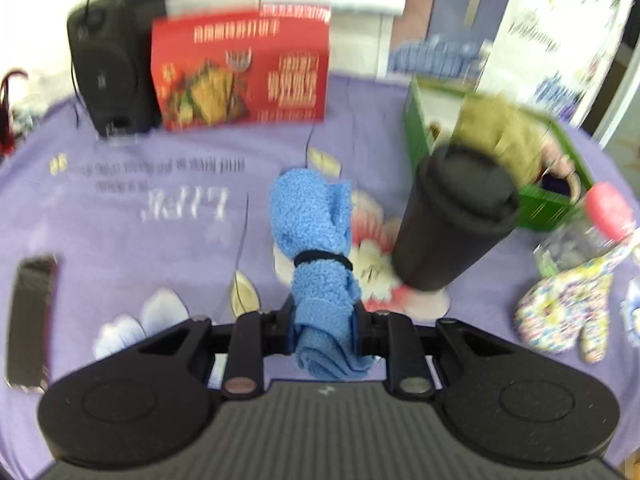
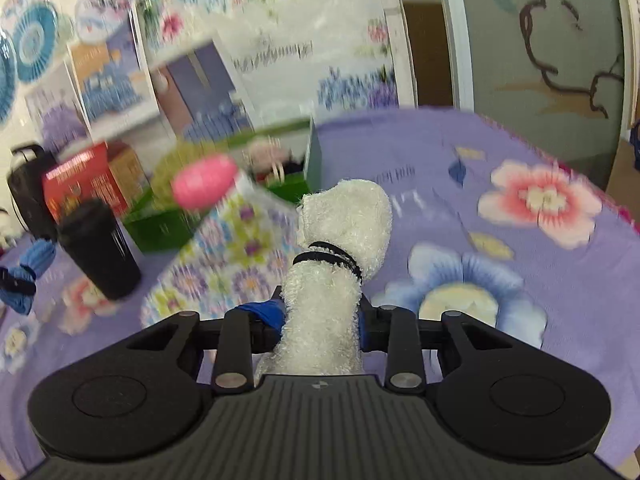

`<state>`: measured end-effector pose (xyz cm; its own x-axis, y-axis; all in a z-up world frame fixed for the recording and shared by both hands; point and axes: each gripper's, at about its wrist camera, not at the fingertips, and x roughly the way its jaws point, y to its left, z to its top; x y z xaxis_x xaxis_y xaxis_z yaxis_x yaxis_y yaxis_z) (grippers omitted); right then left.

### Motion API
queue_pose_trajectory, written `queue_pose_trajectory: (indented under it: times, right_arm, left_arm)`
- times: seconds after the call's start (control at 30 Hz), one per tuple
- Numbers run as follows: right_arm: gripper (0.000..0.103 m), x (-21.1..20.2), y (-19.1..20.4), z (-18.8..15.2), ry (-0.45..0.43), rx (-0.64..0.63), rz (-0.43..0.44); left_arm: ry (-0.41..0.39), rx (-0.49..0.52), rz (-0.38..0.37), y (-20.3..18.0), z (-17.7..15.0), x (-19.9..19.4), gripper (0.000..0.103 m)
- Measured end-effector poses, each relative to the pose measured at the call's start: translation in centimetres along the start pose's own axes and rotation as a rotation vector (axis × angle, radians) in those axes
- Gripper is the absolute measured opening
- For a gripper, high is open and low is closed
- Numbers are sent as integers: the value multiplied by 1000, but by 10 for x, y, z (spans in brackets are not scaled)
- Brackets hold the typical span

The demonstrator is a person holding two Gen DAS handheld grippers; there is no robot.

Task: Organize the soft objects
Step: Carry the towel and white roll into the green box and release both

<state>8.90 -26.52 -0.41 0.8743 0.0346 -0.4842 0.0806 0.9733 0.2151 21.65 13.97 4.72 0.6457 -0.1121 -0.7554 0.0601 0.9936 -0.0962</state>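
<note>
Purple floral tablecloth (image 2: 500, 152) lay open ahead; left gripper (image 1: 324, 320) clamped blue towel (image 1: 316, 224), right gripper (image 2: 322, 312) clamped white towel (image 2: 344, 224).

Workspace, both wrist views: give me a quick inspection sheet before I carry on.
Surface: purple floral cloth covers the table.
Job's things: blue rolled towel tied with a black band, in the left claw; white rolled towel, also banded, in the right claw; green box already holding soft items.
Clutter: black lidded cup, red carton, black speaker, floral mitt, pink-capped bottle.
Grippers: left claw shut on the blue towel; right claw shut on the white towel.
Cables: thin black cord on the speaker.
Surroundings: patterned wall panels; frames are blurred.
</note>
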Motion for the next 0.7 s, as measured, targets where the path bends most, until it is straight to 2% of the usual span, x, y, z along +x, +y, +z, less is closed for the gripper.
queue_pose_trajectory:
  times: [0.1,0.2,0.37,0.5,0.63,0.7]
  right_arm:
    - [15,0,6,42,-83,-54,25]
    - [15,22,18,91,-131,-134,64]
    - [16,100,42,152,-85,-226,119]
    - [16,156,57,168,-11,-265,156]
    - [17,200,62,166,58,-270,190]
    - [22,216,64,163,96,-265,207]
  left_arm:
    - [-43,3,-69,-8,34,-14,21]
    - [-75,23,-131,-30,77,-7,21]
    - [-74,54,-191,-82,146,35,21]
    - [-33,88,-209,-127,181,80,21]
    - [20,129,-241,-167,196,115,21]
    - [36,151,-241,-182,200,129,26]
